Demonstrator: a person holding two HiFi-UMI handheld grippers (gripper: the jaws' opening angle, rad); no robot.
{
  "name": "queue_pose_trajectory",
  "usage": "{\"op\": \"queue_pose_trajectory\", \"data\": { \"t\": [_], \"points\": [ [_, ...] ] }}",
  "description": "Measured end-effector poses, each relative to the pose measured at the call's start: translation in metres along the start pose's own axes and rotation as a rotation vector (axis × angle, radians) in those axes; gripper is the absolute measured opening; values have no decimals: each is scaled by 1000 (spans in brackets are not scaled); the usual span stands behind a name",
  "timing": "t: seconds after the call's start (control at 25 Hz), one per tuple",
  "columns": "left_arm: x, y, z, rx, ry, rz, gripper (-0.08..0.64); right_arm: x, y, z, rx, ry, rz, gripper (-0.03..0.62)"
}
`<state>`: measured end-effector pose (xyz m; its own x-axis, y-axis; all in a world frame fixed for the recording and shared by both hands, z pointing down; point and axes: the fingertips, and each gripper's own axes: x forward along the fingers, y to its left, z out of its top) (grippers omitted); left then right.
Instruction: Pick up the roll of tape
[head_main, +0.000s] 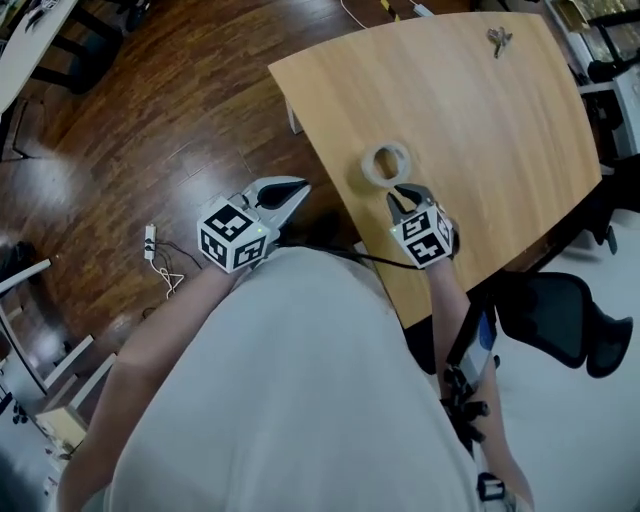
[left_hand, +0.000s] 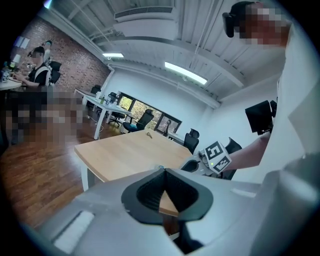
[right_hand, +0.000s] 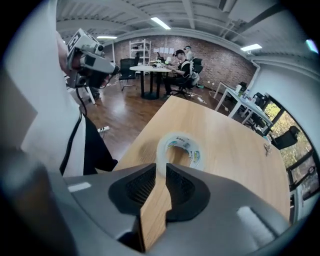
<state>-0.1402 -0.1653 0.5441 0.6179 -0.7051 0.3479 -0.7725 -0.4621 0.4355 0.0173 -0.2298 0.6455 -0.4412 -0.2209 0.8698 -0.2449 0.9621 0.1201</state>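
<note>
One roll of tape (head_main: 386, 163) flat on the desk (head_main: 500, 130), just ahead of the right gripper (head_main: 408, 195).
Fingers (right_hand: 187, 189) of that gripper narrowly parted, tilted down at the roll's near rim, wood showing through the gap, nothing pinched. To the left, off the desk edge over the wooden floor (head_main: 150, 120), left gripper (head_main: 297, 187) with fingers closed tip to tip, empty.

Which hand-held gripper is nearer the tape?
The right hand-held gripper, over the table just short of the tape roll; the left hand-held gripper hangs past the edge.
</note>
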Motion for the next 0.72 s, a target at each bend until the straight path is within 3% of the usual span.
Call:
{"op": "queue_pose_trajectory", "data": {
  "t": [0.2, 0.4, 0.72],
  "points": [
    [-6, 4, 3, 49, -7, -7, 5, 12, -2, 8, -124, 101, 51, 102],
    [-10, 13, 7, 30, -33, 31, 6, 31, -5, 5, -236, 233, 110, 151],
    [-38, 35, 14, 9, -66, 107, 5, 62, 0, -3, -293, 372, 183, 158]
  ]
}}
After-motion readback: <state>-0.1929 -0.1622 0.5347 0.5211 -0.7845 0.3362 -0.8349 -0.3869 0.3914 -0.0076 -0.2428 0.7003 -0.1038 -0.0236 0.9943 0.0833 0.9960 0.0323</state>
